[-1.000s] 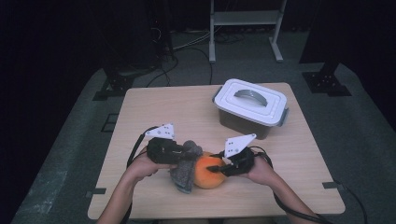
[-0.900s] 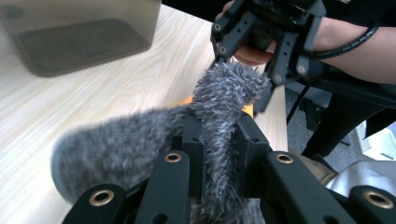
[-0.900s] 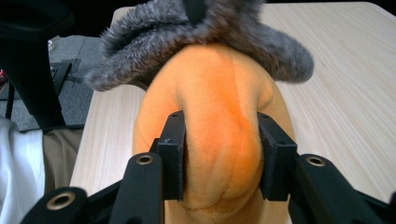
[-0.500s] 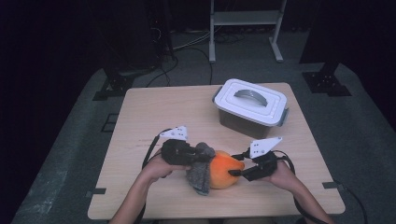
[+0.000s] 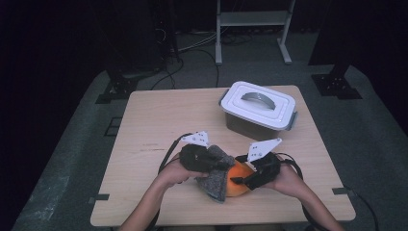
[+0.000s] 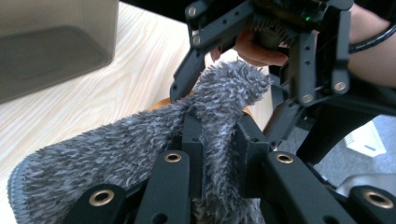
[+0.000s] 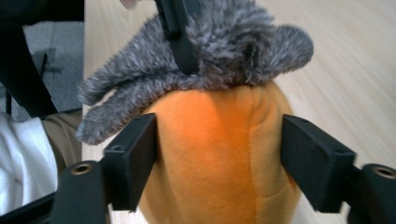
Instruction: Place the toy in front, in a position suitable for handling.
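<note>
An orange plush ball (image 5: 239,186) rests on the table near its front edge, with a grey fuzzy cloth (image 5: 215,179) draped over its top and left side. My left gripper (image 5: 213,162) is shut on a fold of that cloth (image 6: 116,154), which is pinched between its black jaws. My right gripper (image 5: 239,181) comes in from the right. Its jaws have just been opening and now stand on either side of the ball (image 7: 215,121) without squeezing it. In the right gripper view the cloth (image 7: 210,46) caps the ball.
A lidded white and grey box (image 5: 258,110) with a handle stands at the back right of the wooden table (image 5: 163,120). Cables and a metal stand lie on the dark floor beyond. The table's front edge is close under both hands.
Both hands have shifted to the right along the front of the table, with the cloth and the ball. The right gripper's jaws stand wider around the ball.
</note>
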`<state>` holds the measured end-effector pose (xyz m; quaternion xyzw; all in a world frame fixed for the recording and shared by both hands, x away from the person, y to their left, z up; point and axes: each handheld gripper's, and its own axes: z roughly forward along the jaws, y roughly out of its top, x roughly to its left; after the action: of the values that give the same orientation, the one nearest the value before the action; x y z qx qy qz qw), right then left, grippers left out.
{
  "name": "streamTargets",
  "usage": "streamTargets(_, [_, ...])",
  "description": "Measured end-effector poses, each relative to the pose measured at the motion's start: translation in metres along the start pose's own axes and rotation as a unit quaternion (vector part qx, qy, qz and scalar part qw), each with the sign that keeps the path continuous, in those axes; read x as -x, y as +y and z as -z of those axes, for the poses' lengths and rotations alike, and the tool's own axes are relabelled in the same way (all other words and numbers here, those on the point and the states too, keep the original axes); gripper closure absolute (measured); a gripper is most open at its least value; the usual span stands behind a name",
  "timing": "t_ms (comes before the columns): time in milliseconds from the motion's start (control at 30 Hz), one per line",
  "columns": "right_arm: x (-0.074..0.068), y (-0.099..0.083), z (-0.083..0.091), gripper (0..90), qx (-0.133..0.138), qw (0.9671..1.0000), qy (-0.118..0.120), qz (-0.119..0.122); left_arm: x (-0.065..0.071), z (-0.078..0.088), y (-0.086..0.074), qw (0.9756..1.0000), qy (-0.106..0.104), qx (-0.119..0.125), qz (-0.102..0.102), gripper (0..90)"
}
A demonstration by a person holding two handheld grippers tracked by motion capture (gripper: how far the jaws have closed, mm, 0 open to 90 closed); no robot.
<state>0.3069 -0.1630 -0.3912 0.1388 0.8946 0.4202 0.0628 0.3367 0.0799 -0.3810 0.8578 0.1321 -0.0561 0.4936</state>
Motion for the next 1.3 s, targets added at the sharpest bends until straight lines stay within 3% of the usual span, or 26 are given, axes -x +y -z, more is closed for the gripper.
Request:
streamTargets(67, [0.001,-0.005,-0.006,40.1,0.000,0.9999,0.007,-0.012,-0.002,0.003,-0.003,1.0000,-0.002,0.004,0.005,77.0])
streamTargets(133, [0.003,-0.010,-0.005,53.8,0.009,0.9999,0.009,0.002,-0.004,0.008,-0.006,0.9998,0.002,0.014,0.012,77.0])
streamTargets(233, [0.003,-0.011,-0.001,60.2,0.029,0.9995,0.006,0.012,-0.008,0.016,-0.012,0.9995,0.006,0.018,0.026,77.0])
streamTargets(333, [0.001,-0.009,-0.002,61.7,0.051,0.9984,0.021,0.013,-0.009,0.021,-0.018,0.9993,0.007,0.018,0.031,77.0])
streamTargets(400, [-0.001,-0.007,-0.007,62.0,0.059,0.9976,0.024,0.025,-0.011,0.024,-0.023,0.9991,0.007,0.018,0.037,77.0])
streamTargets(600, [0.000,-0.008,-0.009,61.7,0.062,0.9960,0.041,0.050,-0.017,0.025,-0.041,0.9981,0.011,0.014,0.059,76.9])
streamTargets(767, [0.004,-0.018,-0.004,60.7,0.074,0.9952,0.047,0.043,-0.020,0.021,-0.051,0.9976,0.017,0.006,0.067,76.8])
streamTargets(900, [0.006,-0.026,0.000,59.9,0.086,0.9945,0.048,0.035,-0.022,0.028,-0.059,0.9971,0.038,-0.018,0.064,76.7])
streamTargets(1033, [0.009,-0.033,0.006,59.3,0.094,0.9942,0.046,0.024,-0.024,0.053,-0.067,0.9960,0.054,0.004,0.071,76.7])
streamTargets(1133, [0.012,-0.036,0.007,58.8,0.097,0.9940,0.045,0.022,-0.024,0.076,-0.071,0.9945,0.078,0.014,0.068,76.6])
streamTargets(1300, [0.013,-0.036,0.008,58.3,0.097,0.9940,0.045,0.020,-0.021,0.123,-0.075,0.9901,0.117,0.028,0.071,76.4])
